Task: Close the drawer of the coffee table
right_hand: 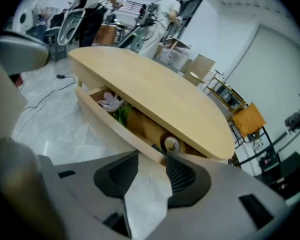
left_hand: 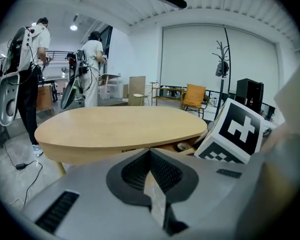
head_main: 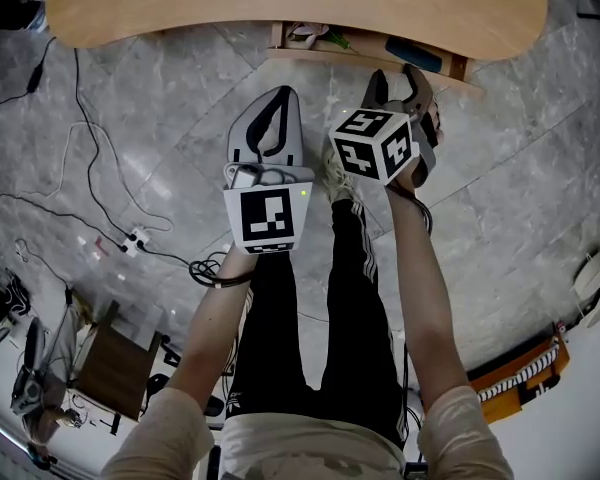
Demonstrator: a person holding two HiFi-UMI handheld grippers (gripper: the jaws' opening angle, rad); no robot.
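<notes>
The coffee table (head_main: pixel 290 3) has a pale wooden oval top. Its drawer (head_main: pixel 375 60) stands pulled out a little from under the near edge. In the right gripper view the drawer (right_hand: pixel 115 126) shows a pink flower (right_hand: pixel 109 102) and a roll of tape (right_hand: pixel 171 144) inside. My right gripper (head_main: pixel 398 76) is open, its tips just short of the drawer front, with nothing between the jaws. My left gripper (head_main: pixel 283 92) is shut and empty, a little further back from the table, left of the right one. The table top (left_hand: pixel 120 124) fills the left gripper view.
Cables and a power strip (head_main: pixel 135 238) lie on the grey stone floor at the left. A small wooden stool (head_main: pixel 115 368) stands near my left side. My legs in black trousers (head_main: pixel 350 308) are below the grippers. People (left_hand: pixel 90 69) stand beyond the table.
</notes>
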